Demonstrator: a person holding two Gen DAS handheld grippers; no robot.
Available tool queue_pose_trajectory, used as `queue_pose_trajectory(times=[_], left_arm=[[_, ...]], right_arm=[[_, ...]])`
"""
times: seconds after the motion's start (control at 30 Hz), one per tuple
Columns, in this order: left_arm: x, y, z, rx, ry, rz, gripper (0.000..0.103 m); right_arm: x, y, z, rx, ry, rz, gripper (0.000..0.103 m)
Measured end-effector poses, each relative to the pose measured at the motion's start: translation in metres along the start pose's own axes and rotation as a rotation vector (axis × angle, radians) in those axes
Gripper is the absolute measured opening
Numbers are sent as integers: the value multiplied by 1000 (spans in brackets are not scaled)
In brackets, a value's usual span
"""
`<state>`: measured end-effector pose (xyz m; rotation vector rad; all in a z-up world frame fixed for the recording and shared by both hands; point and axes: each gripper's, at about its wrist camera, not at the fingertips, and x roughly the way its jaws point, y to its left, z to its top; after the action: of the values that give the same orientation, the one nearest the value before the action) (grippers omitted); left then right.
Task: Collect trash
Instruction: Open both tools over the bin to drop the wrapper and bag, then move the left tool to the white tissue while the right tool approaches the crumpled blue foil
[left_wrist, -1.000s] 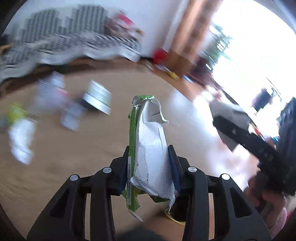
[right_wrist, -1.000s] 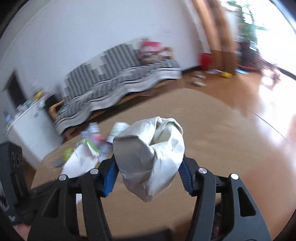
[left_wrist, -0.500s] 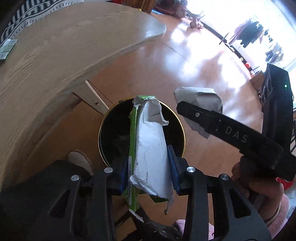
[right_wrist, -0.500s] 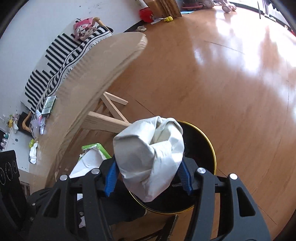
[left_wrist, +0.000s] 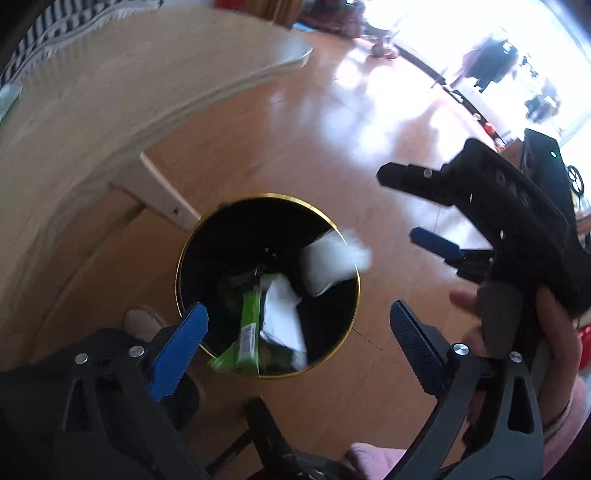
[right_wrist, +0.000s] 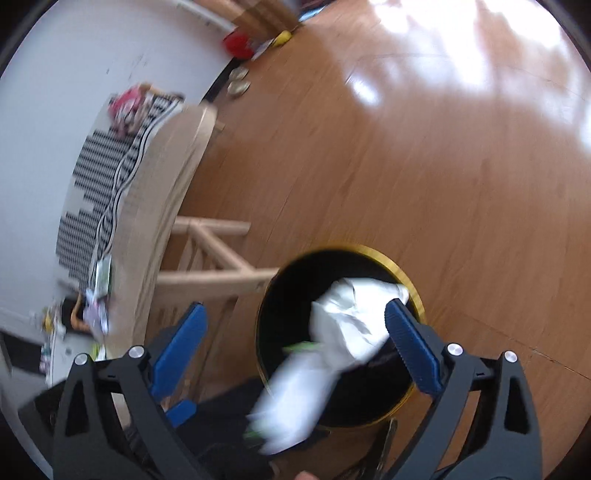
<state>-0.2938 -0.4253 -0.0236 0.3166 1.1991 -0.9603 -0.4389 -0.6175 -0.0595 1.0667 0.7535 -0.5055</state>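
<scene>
A black trash bin with a gold rim (left_wrist: 184, 254) (right_wrist: 408, 280) stands on the wooden floor beside the table. My left gripper (left_wrist: 295, 347) is open above it. The green-and-white carton (left_wrist: 266, 325) falls free into the bin, blurred. My right gripper (right_wrist: 295, 347) is open too, and also shows in the left wrist view (left_wrist: 395, 203) at the right. The crumpled white paper (left_wrist: 328, 262) (right_wrist: 351, 317) drops at the bin's mouth. The falling carton shows in the right wrist view (right_wrist: 291, 398) as a white blur.
A round light-wood table (left_wrist: 92, 110) with wooden legs (right_wrist: 218, 258) stands left of the bin. More litter (right_wrist: 98, 295) lies on its far side. A striped sofa (right_wrist: 96, 177) is against the wall. A foot (left_wrist: 138, 321) is beside the bin.
Both grippers have opened over the bin. The carton has left my left gripper and the white paper my right; both are falling into the bin.
</scene>
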Motion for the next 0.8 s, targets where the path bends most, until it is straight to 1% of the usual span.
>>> queue_pose_trajectory(times=[0.03,0.07,0.1,0.13,0.17,0.2,0.23,0.27,0.3,0.37,0.4,0.43,0.47,0.53,0.57,0.6,0.67,0.73,0.77,0.8], left_arm=[[-6,0,2,18,-14,4,96],[-13,4,1,19,-28,7,96],[-22,8,4,12,-53,14,96],[-38,15,9,-11,-98,26,96],[-49,20,12,-29,-128,35,96],[-73,36,17,-72,-196,60,96],[-86,45,20,-95,-230,75,96],[-110,64,22,-137,-288,109,96],[-126,80,24,-165,-321,136,96],[-159,119,18,-225,-371,208,96],[-172,136,13,-255,-386,245,96],[-184,157,5,-292,-402,291,96],[-200,187,-8,-341,-417,353,96],[-218,223,-32,-401,-418,436,96],[-226,249,-49,-447,-399,489,96],[-230,266,-60,-483,-382,512,96],[-240,309,-87,-573,-351,519,96],[-243,350,-101,-639,-326,515,96],[-243,361,-109,-652,-322,517,96],[-244,373,-114,-660,-317,520,96]], right_arm=[[-4,-4,2,21,-21,-6,96],[-6,-6,4,38,-25,-7,96],[-5,-8,5,45,9,-14,96],[-2,-8,6,29,38,-32,96],[-1,-7,7,5,42,-55,96],[-2,-3,5,-39,18,-95,96],[-2,3,3,-90,-6,-138,96],[-3,6,3,-121,-16,-157,96],[-1,16,-2,-163,-22,-176,96],[3,32,-4,-198,-21,-184,96],[7,45,-6,-211,-19,-173,96],[9,59,-8,-229,-20,-161,96],[11,70,-10,-249,-24,-155,96],[19,112,-16,-324,-39,-146,96],[22,131,-19,-362,-43,-143,96],[26,156,-24,-415,-50,-137,96],[33,198,-34,-509,-58,-124,96],[40,246,-46,-602,-69,-107,96],[46,274,-55,-644,-71,-84,96],[50,293,-61,-666,-69,-66,96]])
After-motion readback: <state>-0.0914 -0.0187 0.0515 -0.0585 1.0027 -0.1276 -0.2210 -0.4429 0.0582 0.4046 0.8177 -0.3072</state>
